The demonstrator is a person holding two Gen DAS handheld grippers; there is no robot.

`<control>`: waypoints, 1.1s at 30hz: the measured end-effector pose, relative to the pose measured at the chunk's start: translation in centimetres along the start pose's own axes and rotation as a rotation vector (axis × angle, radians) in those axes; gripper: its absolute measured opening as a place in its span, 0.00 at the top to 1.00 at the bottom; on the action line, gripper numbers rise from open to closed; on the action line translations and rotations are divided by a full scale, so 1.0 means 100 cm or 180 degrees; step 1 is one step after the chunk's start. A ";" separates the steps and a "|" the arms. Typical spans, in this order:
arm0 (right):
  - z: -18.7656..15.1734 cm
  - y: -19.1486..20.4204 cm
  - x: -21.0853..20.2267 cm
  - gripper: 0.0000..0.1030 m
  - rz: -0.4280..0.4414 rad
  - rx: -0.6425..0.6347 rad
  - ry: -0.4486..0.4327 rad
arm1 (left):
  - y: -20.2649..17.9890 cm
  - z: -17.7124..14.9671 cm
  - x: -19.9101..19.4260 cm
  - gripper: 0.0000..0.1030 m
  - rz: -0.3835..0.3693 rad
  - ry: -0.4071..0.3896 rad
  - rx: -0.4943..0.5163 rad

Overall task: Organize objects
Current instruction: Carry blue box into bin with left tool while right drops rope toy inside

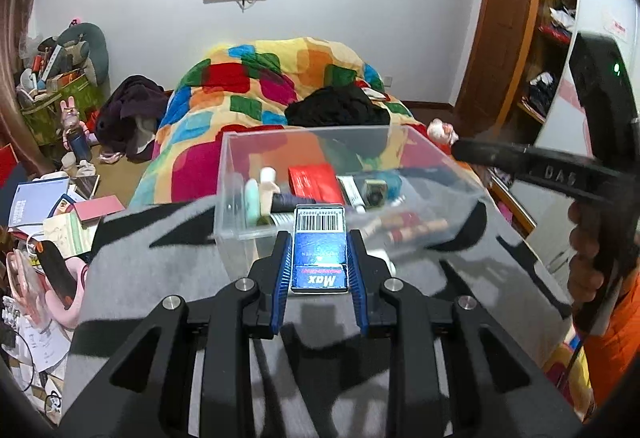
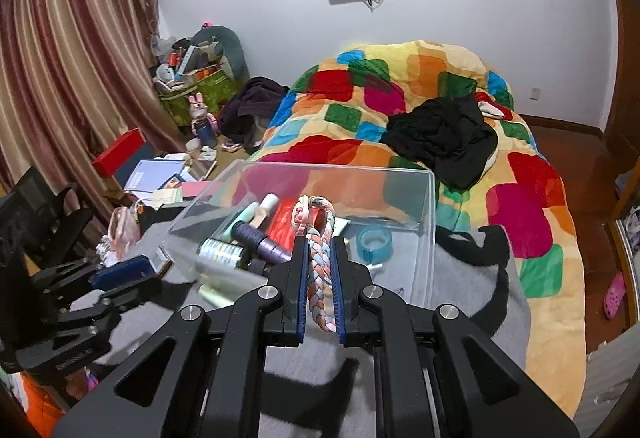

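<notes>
A clear plastic box point(image 1: 280, 142) stands on a grey and black cloth; it also shows in the right wrist view point(image 2: 430, 206). Inside lie tubes, a purple bottle point(image 2: 256, 238), a red packet point(image 1: 314, 182) and a blue tape roll point(image 2: 374, 240). My left gripper point(image 1: 319, 238) is shut on a blue box with a barcode point(image 1: 319, 250), held just in front of the clear box's near wall. My right gripper point(image 2: 319, 242) is shut on a braided pastel band point(image 2: 318, 270), at the clear box's near rim. The left gripper shows at the left of the right wrist view point(image 2: 120, 278).
Behind the box is a bed with a multicoloured quilt point(image 2: 460, 86) and black clothes point(image 2: 440, 138). Books, papers and a red box point(image 2: 118, 154) clutter the left side. A wooden shelf unit point(image 1: 552, 38) stands at the right.
</notes>
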State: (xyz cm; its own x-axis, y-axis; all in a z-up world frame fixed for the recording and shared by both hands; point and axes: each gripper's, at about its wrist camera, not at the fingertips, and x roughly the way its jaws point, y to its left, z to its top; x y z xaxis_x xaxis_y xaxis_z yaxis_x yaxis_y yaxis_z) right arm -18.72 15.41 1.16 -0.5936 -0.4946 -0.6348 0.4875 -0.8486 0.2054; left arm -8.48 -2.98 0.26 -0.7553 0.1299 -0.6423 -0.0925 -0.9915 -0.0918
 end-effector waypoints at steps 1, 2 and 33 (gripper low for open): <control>0.001 -0.001 0.004 0.91 -0.0016 0.0006 0.0018 | 0.002 0.003 0.003 0.74 0.0006 0.0000 -0.0016; 0.002 -0.002 0.009 0.91 -0.0028 0.0010 0.0041 | 0.003 0.006 0.006 0.74 0.0020 -0.0001 -0.0030; -0.030 0.032 0.020 0.64 0.0263 -0.0299 0.0405 | 0.014 0.008 0.011 0.56 -0.0030 0.0034 -0.0149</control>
State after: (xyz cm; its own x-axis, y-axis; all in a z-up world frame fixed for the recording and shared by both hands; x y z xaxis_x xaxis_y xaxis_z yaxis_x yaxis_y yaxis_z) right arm -16.43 12.30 -1.74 -0.4663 -0.5292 -0.7089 0.5925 -0.7819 0.1939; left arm -9.95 -4.21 0.00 -0.7475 0.1396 -0.6494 -0.0690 -0.9887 -0.1332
